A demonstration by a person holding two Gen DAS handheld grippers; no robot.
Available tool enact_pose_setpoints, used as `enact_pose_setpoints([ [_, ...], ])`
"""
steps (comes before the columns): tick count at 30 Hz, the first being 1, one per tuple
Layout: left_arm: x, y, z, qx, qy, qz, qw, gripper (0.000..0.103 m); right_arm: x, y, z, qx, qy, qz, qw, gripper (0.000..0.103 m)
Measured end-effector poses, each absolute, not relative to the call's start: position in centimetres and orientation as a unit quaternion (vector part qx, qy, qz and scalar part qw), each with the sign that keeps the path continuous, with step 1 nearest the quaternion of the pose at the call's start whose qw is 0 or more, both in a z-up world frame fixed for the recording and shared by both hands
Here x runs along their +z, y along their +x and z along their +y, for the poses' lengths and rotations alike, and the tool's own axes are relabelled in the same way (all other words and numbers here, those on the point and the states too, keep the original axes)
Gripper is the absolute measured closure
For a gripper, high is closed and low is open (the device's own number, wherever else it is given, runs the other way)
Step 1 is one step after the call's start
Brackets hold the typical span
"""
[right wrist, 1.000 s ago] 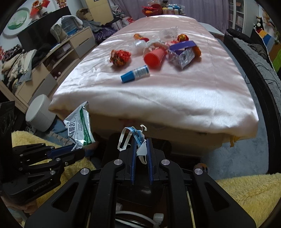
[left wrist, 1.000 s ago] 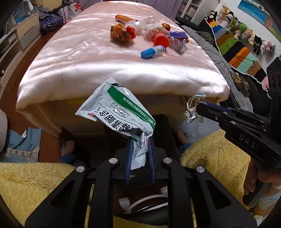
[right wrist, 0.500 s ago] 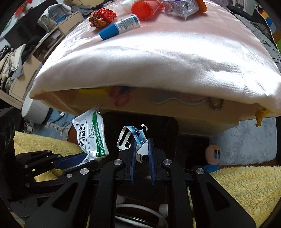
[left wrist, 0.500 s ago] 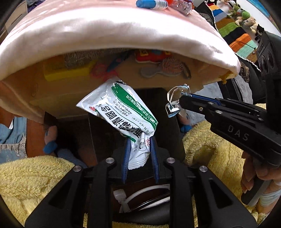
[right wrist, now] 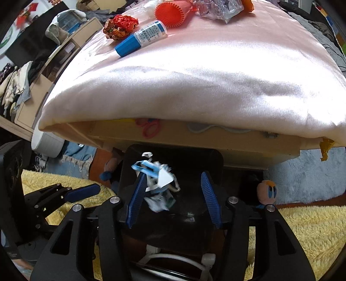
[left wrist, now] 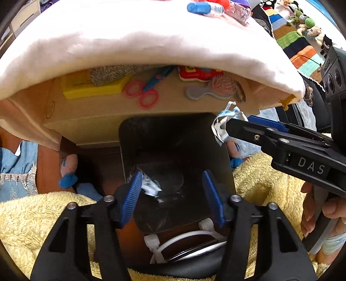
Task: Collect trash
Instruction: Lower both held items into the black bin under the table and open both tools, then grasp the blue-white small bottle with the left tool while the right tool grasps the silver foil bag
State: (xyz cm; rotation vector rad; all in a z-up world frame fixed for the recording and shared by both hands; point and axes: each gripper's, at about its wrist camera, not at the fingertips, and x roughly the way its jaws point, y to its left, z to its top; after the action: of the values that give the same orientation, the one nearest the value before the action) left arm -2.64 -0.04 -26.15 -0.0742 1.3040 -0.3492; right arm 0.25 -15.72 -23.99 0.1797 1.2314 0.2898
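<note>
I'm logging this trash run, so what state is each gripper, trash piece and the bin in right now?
Left gripper: open, above the bin.
Right gripper: open.
Black bin: uncovered, below both grippers.
Green-and-white packet: released, inside the bin.
Blue-and-white scrap: blurred, loose between the right fingers.
Blue-capped bottle: lying on the bed.

Crumpled blue-white wrapper [right wrist: 156, 175] above black bin [right wrist: 216, 160]

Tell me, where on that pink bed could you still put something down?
The pink sheet lies bare from the blue-capped tube down to the near edge and across to the right side. The far end is crowded: the red crumpled wrapper, orange cup and clear plastic wrapper lie close together.
</note>
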Motion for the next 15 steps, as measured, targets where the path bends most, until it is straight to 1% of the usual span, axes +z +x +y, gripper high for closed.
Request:
enact_pose_setpoints([
  [1,-25.9,-2.6,0.1,-0.159,-0.034,0.601,0.782,0.041,-24.0,0.3,-15.7,0.134,0.083,0.575,0.803,0.044],
  [2,-25.8,-2.5,0.3,-0.158,-0.034,0.599,0.784,0.041,-23.9,0.3,-15.8,0.134,0.083,0.574,0.803,0.043],
  [4,-25.3,-2.4,0.5,-0.156,-0.036,0.594,0.788,0.039,-23.8,0.5,-15.9,0.131,0.08,0.577,0.802,0.037],
  [6,-25.0,-2.3,0.5,-0.155,-0.034,0.59,0.792,0.037,-23.8,0.6,-16.0,0.132,0.082,0.581,0.799,0.034],
  [11,-24.1,-1.9,0.8,-0.151,-0.033,0.583,0.798,0.036,-22.5,0.5,-16.5,0.128,0.086,0.564,0.811,0.032],
  [13,-23.1,-1.7,0.9,-0.151,-0.033,0.573,0.805,0.03,-21.2,0.5,-16.8,0.126,0.085,0.548,0.823,0.027],
  [15,-22.0,-1.4,0.9,-0.152,-0.033,0.562,0.812,0.028,-19.6,0.6,-17.4,0.12,0.083,0.528,0.836,0.026],
])
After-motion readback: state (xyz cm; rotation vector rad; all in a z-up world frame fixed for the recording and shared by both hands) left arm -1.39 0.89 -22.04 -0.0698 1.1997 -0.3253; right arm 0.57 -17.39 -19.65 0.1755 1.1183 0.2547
